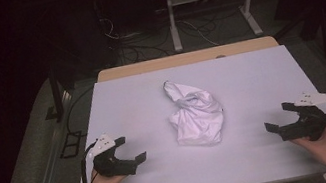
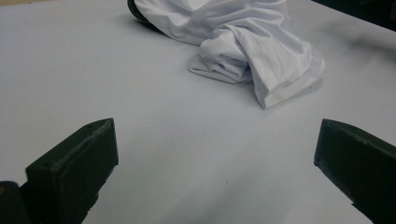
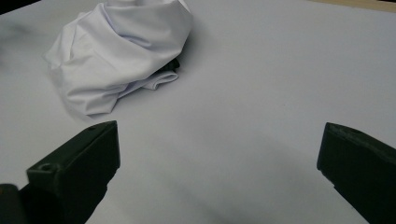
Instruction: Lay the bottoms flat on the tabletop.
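Observation:
A crumpled white cloth [image 1: 195, 113] lies bunched in the middle of the white table top [image 1: 126, 98]. My left gripper [image 1: 129, 149] rests near the front left of the table, open, its jaws wide apart with nothing between them. In the left gripper view the white cloth [image 2: 243, 42] lies ahead and to the right, well beyond the left gripper [image 2: 217, 158]. My right gripper [image 1: 277, 118] sits near the front right, open and empty too. In the right gripper view the white cloth [image 3: 116, 51] lies ahead at upper left of the right gripper [image 3: 219, 158].
A wooden strip [image 1: 186, 59] runs along the table's far edge. Beyond it on the dark floor stand a white metal frame [image 1: 209, 7] and loose cables [image 1: 142, 44]. A dark stand [image 1: 325, 32] rises at the right.

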Action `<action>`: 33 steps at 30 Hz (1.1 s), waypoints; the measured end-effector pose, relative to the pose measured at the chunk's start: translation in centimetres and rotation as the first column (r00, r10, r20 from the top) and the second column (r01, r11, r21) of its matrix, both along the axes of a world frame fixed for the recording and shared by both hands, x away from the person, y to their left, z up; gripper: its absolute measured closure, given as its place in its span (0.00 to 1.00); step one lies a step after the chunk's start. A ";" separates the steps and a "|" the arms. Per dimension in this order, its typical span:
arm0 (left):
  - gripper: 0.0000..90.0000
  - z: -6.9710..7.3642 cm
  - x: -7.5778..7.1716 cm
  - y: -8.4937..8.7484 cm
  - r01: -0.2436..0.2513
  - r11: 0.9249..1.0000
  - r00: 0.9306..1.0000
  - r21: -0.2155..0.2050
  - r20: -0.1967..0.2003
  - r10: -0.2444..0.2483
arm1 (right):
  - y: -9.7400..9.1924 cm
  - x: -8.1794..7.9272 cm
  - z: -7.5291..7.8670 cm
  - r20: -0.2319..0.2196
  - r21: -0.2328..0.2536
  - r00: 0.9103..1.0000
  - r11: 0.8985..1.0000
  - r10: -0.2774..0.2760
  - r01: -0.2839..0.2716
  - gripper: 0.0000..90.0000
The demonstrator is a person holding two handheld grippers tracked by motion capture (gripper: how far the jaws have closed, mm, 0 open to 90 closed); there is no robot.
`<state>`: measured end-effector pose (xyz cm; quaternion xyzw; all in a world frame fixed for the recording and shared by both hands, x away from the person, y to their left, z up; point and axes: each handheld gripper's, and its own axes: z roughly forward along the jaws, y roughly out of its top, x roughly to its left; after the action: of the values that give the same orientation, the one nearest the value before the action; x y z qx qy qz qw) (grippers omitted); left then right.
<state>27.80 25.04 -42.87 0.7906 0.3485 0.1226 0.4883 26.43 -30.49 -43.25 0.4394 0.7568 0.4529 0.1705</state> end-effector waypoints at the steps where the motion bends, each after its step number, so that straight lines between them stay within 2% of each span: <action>1: 0.00 0.0 0.0 0.0 0.001 1.000 1.000 0.002 -0.001 -0.001 | 0.0 0.0 0.0 0.001 0.000 1.000 1.000 0.000 0.000 0.00; 13: 0.00 0.3 -0.1 0.0 -0.002 1.000 1.000 -0.004 0.004 0.002 | 0.2 0.0 0.2 0.005 0.003 1.000 1.000 0.003 -0.003 0.00; 19: 0.00 0.9 -0.2 -0.3 0.006 1.000 1.000 -0.030 0.011 -0.006 | 0.3 0.1 0.6 -0.002 0.002 1.000 1.000 0.011 -0.011 0.00; 27: 0.00 1.8 0.3 -0.8 0.015 1.000 1.000 0.008 0.018 -0.015 | 0.8 0.3 1.7 0.003 0.000 1.000 1.000 0.023 -0.023 0.00; 33: 0.00 2.5 0.7 -0.8 0.007 1.000 1.000 0.015 0.027 -0.007 | 0.8 0.9 2.5 0.006 -0.004 1.000 1.000 0.016 -0.016 0.00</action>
<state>28.48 24.25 -40.34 0.7936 0.3382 0.1342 0.4877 27.36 -29.70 -40.72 0.4315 0.7607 0.4542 0.1699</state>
